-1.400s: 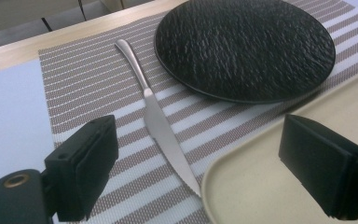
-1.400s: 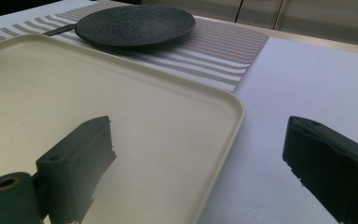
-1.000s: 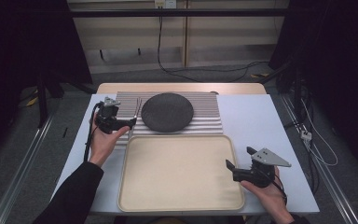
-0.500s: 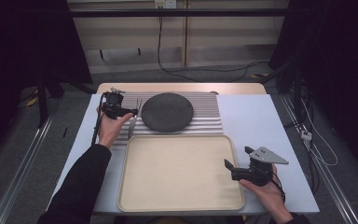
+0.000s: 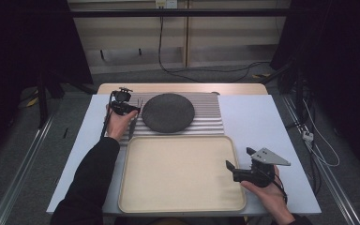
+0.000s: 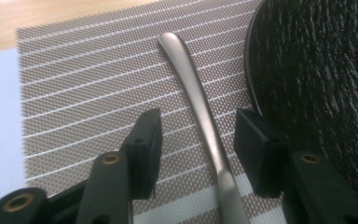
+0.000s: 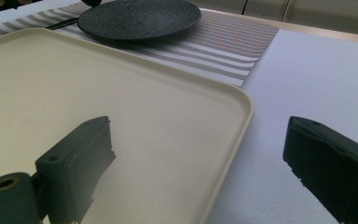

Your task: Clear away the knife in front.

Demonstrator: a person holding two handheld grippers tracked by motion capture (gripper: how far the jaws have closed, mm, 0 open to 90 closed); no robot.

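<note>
A silver cutlery handle (image 6: 200, 107) lies on the striped placemat (image 6: 88, 84), just left of a round black plate (image 6: 317, 79). My left gripper (image 6: 198, 140) is open, low over the mat, one jaw on each side of the handle and not touching it. In the high view the left gripper (image 5: 130, 108) sits at the mat's left part beside the plate (image 5: 168, 111). My right gripper (image 7: 200, 154) is open and straddles the right rim of the beige tray (image 7: 74, 93). It holds nothing. The high view places the right gripper (image 5: 239, 159) at the tray's (image 5: 180, 173) right edge.
The placemat (image 5: 206, 124) lies behind the tray on a white tabletop (image 5: 267, 122), with a wooden strip (image 5: 183, 88) at the far edge. Cables run across the floor beyond the table. From the right gripper view the plate (image 7: 140, 18) stands far off on the mat (image 7: 233, 46).
My left gripper has moved away from the person, up the mat's left side, to the cutlery by the plate. The right gripper has stayed at the tray's rim.
</note>
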